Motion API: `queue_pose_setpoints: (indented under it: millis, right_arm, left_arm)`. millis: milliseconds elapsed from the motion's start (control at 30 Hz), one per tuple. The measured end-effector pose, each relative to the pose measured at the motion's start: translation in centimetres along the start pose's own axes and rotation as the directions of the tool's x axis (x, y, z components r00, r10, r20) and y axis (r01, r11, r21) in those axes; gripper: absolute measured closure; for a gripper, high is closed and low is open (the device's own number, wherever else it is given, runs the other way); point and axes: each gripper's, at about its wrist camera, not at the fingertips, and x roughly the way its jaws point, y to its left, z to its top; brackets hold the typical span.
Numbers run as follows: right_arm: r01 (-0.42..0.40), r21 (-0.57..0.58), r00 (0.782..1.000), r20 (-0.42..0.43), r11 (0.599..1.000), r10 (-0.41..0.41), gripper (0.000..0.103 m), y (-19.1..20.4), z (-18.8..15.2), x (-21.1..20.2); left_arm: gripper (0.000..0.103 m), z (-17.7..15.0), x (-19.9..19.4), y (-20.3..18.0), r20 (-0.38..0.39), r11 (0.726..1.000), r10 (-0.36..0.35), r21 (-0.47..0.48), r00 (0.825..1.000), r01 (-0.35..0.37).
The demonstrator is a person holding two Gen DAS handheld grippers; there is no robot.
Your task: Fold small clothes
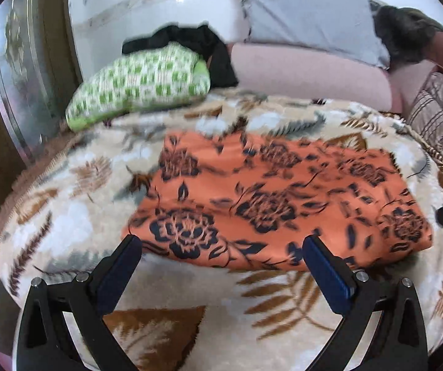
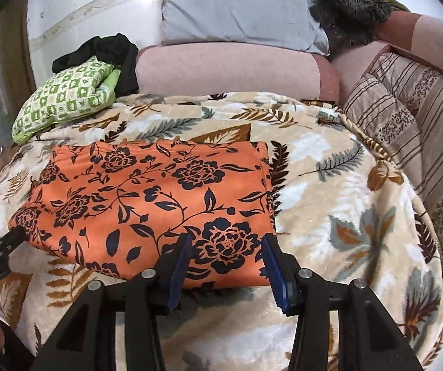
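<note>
Left wrist view is motion-blurred: the left claw (image 1: pixel 221 244) stands wide open and empty, its tips at the near left corner of the orange floral garment (image 1: pixel 270 204). That garment, already folded into a rectangle, lies flat on the leaf-print blanket (image 1: pixel 66 210) covering the bed. Left of and behind the garment sits a green checked pillow (image 1: pixel 141 83) with a black cloth (image 1: pixel 209 49) bunched behind it; a pink bolster (image 2: pixel 227 68) and a grey pillow (image 2: pixel 236 12) lie beyond the garment's far edge. Right of these, in the right wrist view, the right claw (image 2: pixel 226 242) is partly open and holds nothing, straddling the garment's near right edge. Striped cushions (image 2: pixel 406 117) lie further right. A pinch here could catch only the top layer, or the plush blanket beneath, and drag the fold crooked.
</note>
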Motion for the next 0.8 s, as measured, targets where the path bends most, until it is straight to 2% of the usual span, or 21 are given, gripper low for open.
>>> queue_pose_setpoints:
  millis: [167,333,467,567,667,800]
  right_arm:
    - [-0.02,-0.01,0.998,0.052,1.0,0.021,0.052,0.4,-0.1,-2.0]
    - [-0.024,-0.035,0.995,0.097,0.999,0.027,0.05,1.2,-0.1,-3.5]
    - [-0.011,-0.058,0.994,0.11,0.998,0.018,0.049,1.7,0.0,-3.4]
    - [-0.014,-0.062,0.996,0.089,0.998,0.019,0.049,2.0,0.1,-2.1]
    - [-0.029,-0.066,0.998,0.053,0.997,0.033,0.049,2.3,0.1,-0.1]
    - [-0.113,-0.064,0.994,-0.016,0.992,0.112,0.049,2.7,0.0,3.5]
  left_arm:
    - [0.0,1.5,-4.3,-1.5,0.095,1.0,-0.005,0.023,0.995,0.003]
    - [0.0,1.7,-4.8,-1.7,0.08,1.0,-0.029,0.005,0.996,0.028]
    - [0.0,1.6,-2.6,-1.8,0.02,1.0,0.011,0.001,1.0,-0.011]
    - [0.0,1.7,0.3,-0.8,-0.036,0.999,0.043,-0.027,0.998,-0.044]
    - [0.0,1.8,3.7,0.4,-0.096,0.995,0.087,-0.048,0.992,-0.092]
    - [0.0,2.0,7.8,2.3,-0.162,0.984,0.151,-0.065,0.975,-0.163]
